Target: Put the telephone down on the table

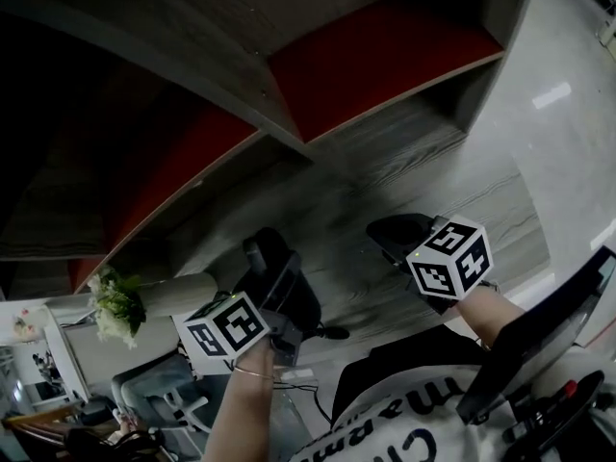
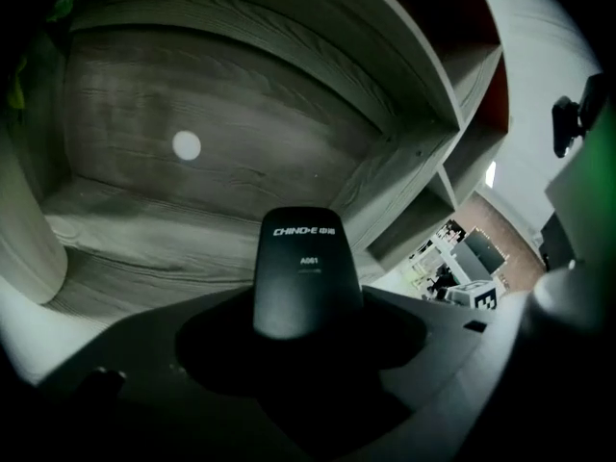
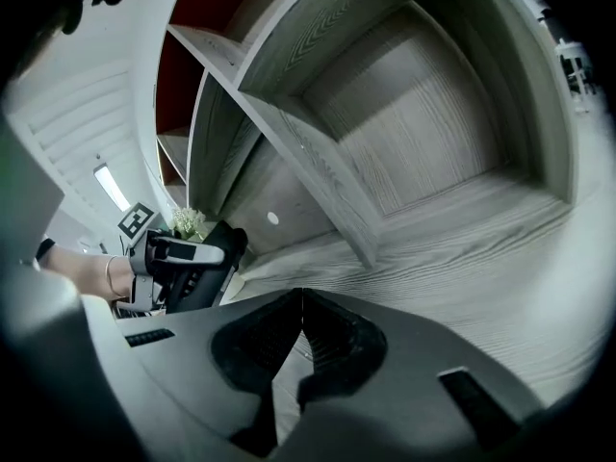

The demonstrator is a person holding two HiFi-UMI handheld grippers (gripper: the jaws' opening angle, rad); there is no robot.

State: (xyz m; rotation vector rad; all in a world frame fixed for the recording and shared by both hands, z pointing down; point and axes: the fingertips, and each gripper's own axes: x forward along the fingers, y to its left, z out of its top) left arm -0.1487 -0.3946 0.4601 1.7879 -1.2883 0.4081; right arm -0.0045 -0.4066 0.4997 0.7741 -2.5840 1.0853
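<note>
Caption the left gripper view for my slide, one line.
Left gripper holds a black CHINO-E telephone handset over the grey wood-grain table.

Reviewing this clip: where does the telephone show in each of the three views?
Head view: telephone at lower centre, held in the left gripper.
Left gripper view: telephone at centre, standing up from between the jaws.
Right gripper view: telephone at the left, a dark shape in the other gripper.
Shared landmark: the grey wooden shelf behind it.
</note>
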